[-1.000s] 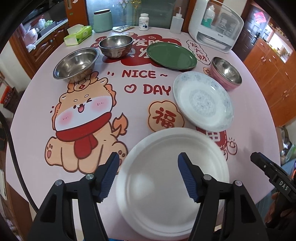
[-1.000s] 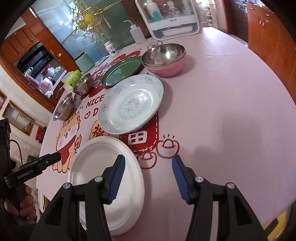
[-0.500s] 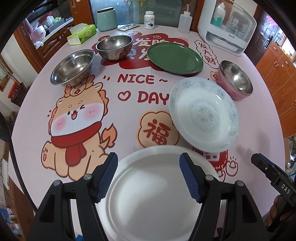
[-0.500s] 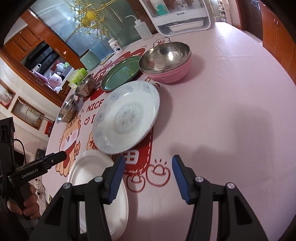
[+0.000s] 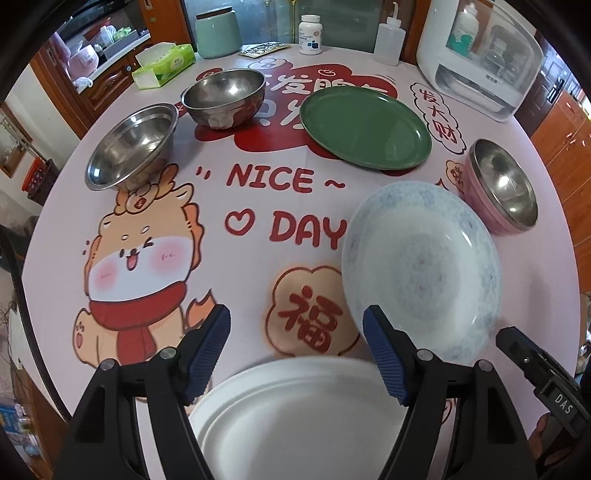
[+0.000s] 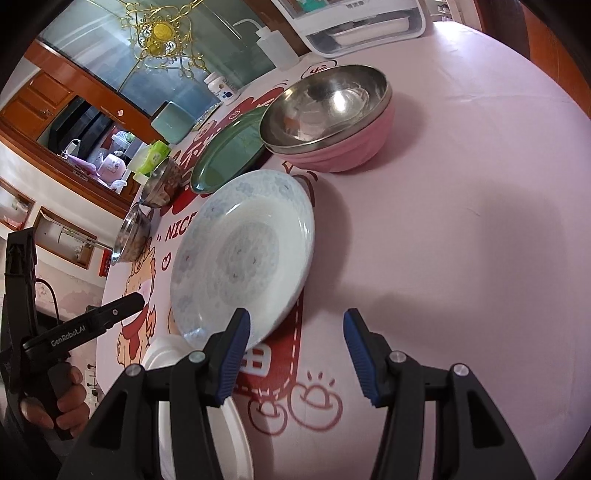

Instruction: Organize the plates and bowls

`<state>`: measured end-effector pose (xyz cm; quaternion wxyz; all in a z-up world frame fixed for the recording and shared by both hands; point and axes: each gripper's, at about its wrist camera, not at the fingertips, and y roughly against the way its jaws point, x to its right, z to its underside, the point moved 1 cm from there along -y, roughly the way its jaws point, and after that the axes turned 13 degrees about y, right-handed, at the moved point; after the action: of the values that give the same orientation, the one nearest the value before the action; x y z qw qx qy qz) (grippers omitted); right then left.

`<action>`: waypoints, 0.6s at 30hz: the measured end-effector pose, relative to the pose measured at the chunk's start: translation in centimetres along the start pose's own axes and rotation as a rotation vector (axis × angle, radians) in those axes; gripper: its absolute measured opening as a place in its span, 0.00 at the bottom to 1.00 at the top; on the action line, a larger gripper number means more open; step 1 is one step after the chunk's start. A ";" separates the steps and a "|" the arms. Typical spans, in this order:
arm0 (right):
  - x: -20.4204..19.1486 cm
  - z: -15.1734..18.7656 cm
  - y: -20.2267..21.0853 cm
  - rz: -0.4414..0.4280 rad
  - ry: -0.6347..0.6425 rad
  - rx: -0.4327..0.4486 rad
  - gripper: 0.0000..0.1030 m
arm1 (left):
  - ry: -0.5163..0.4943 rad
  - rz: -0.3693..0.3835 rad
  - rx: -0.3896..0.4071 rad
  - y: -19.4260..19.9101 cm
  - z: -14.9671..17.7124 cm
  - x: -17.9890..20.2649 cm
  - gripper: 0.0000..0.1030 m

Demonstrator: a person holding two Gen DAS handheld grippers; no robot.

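Observation:
A plain white plate point(image 5: 295, 413) lies at the table's near edge, under my left gripper point(image 5: 295, 347), whose jaws are opening with nothing between them. Beyond it to the right sits a blue-patterned plate point(image 5: 421, 273) point(image 6: 243, 254). Farther back lie a green plate point(image 5: 365, 127) point(image 6: 229, 151), a pink bowl with a steel bowl nested in it point(image 5: 502, 188) point(image 6: 328, 118), and two steel bowls point(image 5: 131, 146) point(image 5: 225, 96). My right gripper point(image 6: 295, 347) is open and empty, its left finger over the patterned plate's near rim. The white plate point(image 6: 207, 413) shows at lower left there.
A round table with a pink cartoon cloth point(image 5: 240, 221) point(image 6: 461, 240) holds everything. At its far edge stand a white appliance point(image 5: 480, 55), a squeeze bottle point(image 5: 388, 37), a pill bottle point(image 5: 310, 35), a green canister point(image 5: 218, 33) and a tissue box point(image 5: 162, 64). A hand point(image 6: 55, 402) holds the left gripper's handle.
Both grippers moved away from the near edge, toward the patterned plate. The white plate slid down in both views. The left jaws spread a little wider.

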<state>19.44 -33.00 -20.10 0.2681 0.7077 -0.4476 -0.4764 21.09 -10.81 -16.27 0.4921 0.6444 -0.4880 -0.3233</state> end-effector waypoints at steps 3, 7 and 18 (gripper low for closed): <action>0.2 -0.6 -0.6 -0.012 0.001 0.007 0.51 | 0.000 0.003 -0.011 -1.0 -0.4 0.5 0.71; 0.7 -1.2 -1.7 -0.023 -0.001 0.001 0.51 | 0.019 0.012 -0.020 -2.2 -0.9 1.0 0.71; 0.9 -1.8 -3.2 -0.071 0.039 0.008 0.41 | 0.047 0.049 -0.044 -4.6 -1.5 2.4 0.71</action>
<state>22.43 -32.46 -22.32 0.2570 0.7332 -0.4187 -0.4701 24.61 -12.44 -20.06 0.5253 0.6287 -0.4846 -0.3064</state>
